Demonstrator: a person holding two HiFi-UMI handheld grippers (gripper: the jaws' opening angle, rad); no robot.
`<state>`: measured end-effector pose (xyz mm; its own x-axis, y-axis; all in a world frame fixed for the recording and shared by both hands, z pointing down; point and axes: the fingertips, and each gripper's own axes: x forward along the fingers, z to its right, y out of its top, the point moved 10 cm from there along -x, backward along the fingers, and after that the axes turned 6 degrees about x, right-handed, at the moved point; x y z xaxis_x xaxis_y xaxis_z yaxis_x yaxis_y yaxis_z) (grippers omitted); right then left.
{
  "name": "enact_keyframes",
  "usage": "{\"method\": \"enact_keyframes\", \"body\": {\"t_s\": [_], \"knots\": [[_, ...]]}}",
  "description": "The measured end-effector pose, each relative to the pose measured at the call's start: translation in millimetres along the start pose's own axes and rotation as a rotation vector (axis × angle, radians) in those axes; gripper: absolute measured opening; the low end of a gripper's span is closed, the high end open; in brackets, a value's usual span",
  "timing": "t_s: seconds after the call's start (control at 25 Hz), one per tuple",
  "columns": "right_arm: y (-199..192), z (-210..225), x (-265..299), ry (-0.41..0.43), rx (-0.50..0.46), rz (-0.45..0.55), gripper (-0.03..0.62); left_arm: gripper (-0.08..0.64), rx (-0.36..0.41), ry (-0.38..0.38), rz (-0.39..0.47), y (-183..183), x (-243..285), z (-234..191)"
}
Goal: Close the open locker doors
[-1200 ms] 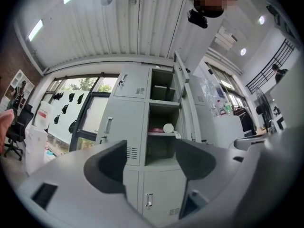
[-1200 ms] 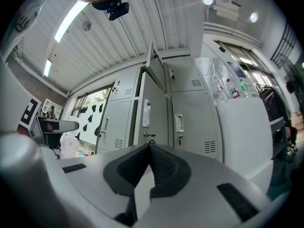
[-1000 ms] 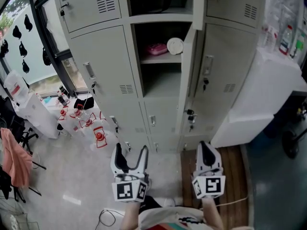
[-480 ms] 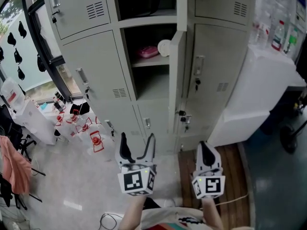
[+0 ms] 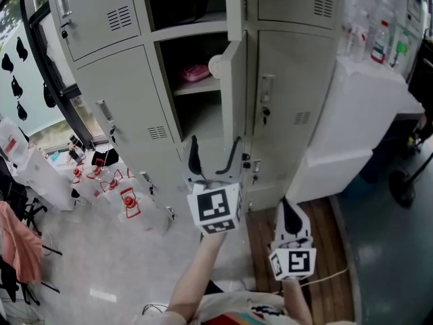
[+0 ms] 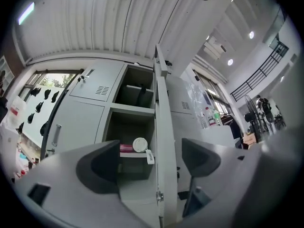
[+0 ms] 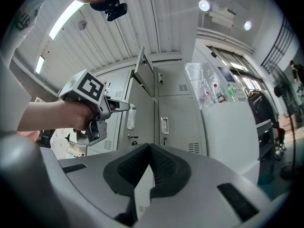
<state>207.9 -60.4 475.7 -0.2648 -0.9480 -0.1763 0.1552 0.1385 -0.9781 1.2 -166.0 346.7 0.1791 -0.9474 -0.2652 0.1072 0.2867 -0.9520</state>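
Facing grey lockers (image 5: pixel 128 93), holding the left gripper (image 5: pixel 215 146) raised, jaws spread and empty, just before the open locker door (image 5: pixel 235 93), resting the right gripper (image 5: pixel 287 208) low, jaws pressed together.

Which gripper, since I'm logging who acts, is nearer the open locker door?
Left. The left gripper is raised just before the open door; the right gripper hangs lower, below and right of it.

Head view looks steeply down; both gripper views look up past their fingers (image 6: pixel 102 163) at the door (image 6: pixel 164 141).
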Motion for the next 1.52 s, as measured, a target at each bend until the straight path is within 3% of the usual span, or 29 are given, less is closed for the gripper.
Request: {"method": "enact_keyframes", "body": {"t_s": [0.56,1.0,1.52], "knots": [[-2.6,9.4,-9.0,-0.036,0.014,-0.016,0.005,0.380,0.109,0.040,-0.069,-12.6,30.0,9.5],[-1.4,6.1,-2.3,-0.006,0.016,-0.011,0.005,0.379,0.096,0.064,-0.068,-15.2,35.5,7.9],[-5.2,9.3,4.2,0.001,0.022,-0.034,0.005,0.379,0.102,0.160,-0.081,-20.6,33.0,-18.0]]}}
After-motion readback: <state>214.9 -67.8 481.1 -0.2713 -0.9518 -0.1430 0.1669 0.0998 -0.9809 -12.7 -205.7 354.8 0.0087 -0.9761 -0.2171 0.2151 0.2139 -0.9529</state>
